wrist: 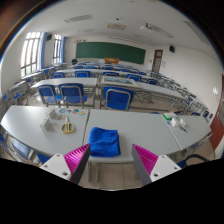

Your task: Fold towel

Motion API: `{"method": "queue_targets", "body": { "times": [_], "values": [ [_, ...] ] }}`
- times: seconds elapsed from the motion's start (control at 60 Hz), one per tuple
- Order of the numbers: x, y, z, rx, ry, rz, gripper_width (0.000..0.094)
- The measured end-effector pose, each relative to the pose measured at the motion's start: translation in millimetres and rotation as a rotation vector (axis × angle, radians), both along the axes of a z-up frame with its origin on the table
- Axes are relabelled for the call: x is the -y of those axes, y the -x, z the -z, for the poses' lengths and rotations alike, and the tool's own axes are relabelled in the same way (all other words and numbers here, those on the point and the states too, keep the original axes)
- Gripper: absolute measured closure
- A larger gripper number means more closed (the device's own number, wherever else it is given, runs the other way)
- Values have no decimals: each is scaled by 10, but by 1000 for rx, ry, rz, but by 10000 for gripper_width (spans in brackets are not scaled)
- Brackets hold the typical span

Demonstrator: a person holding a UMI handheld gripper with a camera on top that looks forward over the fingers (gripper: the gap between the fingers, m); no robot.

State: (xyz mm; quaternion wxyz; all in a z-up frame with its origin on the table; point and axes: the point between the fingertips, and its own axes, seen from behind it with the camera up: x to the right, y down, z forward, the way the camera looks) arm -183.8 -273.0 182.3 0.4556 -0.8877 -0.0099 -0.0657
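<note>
A blue towel [104, 141] lies folded in a compact rectangle on the white table [140, 128], near its front edge. My gripper [112, 160] is held back from the table, above the floor. Its fingers, with magenta pads [76, 157], stand wide apart with nothing between them. The towel is just ahead of the fingertips, nearer the left finger.
A small clear bottle and a round object [66, 125] stand on the table left of the towel. Other small items [182, 123] sit at the right end. Rows of desks with blue chairs [118, 98] fill the room behind, up to a green chalkboard [110, 50].
</note>
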Motion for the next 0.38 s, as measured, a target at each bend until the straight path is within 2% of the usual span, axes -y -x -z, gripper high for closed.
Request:
{"method": "queue_targets", "body": {
  "times": [0.2, 0.383],
  "values": [
    [712, 324, -245, -5, -24, 11, 82],
    [960, 374, -396, 2, -49, 24, 85]
  ]
}}
